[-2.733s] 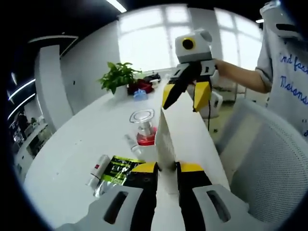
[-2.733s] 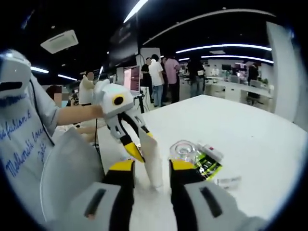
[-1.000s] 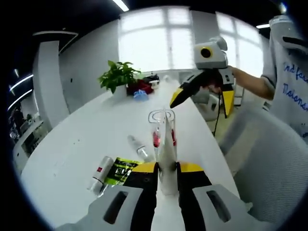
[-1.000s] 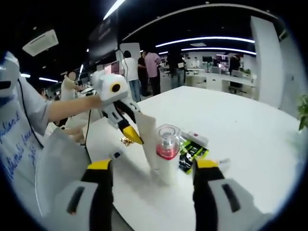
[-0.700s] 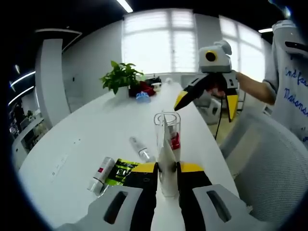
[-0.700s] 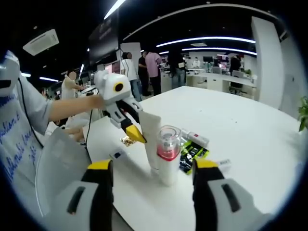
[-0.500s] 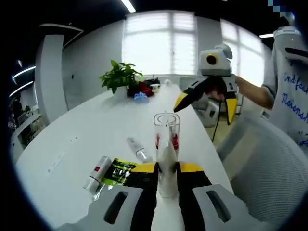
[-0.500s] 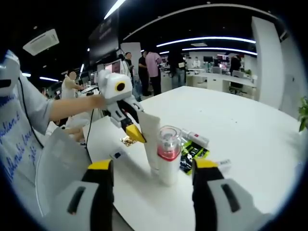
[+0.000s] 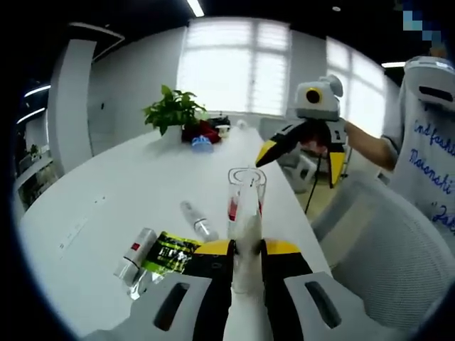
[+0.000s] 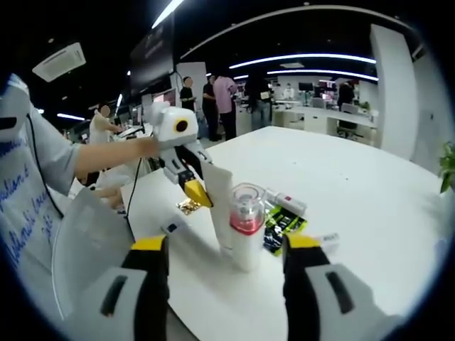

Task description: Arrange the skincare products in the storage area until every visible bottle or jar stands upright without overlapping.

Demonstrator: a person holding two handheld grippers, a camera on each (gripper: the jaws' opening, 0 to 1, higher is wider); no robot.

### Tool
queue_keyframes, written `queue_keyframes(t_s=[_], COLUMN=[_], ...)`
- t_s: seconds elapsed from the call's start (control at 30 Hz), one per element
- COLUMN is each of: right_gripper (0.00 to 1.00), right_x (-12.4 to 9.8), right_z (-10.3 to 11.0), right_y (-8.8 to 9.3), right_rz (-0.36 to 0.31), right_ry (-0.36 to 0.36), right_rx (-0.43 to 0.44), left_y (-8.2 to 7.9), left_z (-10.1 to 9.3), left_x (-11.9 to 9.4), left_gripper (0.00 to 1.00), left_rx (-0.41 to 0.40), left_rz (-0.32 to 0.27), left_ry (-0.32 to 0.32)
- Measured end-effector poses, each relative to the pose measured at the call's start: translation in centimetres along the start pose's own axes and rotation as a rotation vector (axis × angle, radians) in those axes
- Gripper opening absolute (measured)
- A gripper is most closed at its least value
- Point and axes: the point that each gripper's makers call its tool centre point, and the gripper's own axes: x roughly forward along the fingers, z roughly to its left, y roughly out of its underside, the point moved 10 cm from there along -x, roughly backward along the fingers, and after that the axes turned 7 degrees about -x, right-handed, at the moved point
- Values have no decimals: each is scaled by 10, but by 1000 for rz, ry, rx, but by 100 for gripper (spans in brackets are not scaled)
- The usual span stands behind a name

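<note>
The jaws of our left gripper (image 9: 246,249) are closed on a white tube (image 9: 245,238), which stands upright between the 2 yellow tips with its flat end up. In the right gripper view we see that same tube (image 10: 219,206) standing on the white table (image 10: 370,206), pinched near its top by the left gripper (image 10: 192,183)

Our right gripper (image 10: 226,245) has its jaws wide apart and grips nothing; they sit on either side of the tube and a clear-capped bottle with a red band (image 10: 246,224), touching neither. In the left gripper view the right gripper (image 9: 302,153) hangs above the table with its jaws spread

The bottle (image 9: 245,195) stands upright just beside the tube, partly behind it in the left gripper view. Near them, 3 things lie flat on the table (image 9: 106,192): a small clear bottle (image 9: 197,222), a white tube with a red mark (image 9: 134,253) and a green and black packet (image 9: 169,252). A potted plant (image 9: 174,114) stands at the far end
</note>
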Motion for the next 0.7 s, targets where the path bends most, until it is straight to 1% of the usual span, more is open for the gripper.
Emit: queue_keyframes(t_s=[0.23, 0.5, 0.7], right_gripper=[66, 66, 66], right_x=[1, 1, 0], right_z=[1, 2, 3], right_y=[0, 1, 2], right_rz=[3, 4, 5], right_ry=[-2, -4, -7], right_rx=[1, 3, 3], left_y=[0, 0, 0], left_z=[1, 3, 1], left_x=[2, 1, 3], left_gripper=[12, 12, 12], left_rx=[4, 16, 20], left_rz=[-4, -11, -10], left_ry=[12, 2, 6])
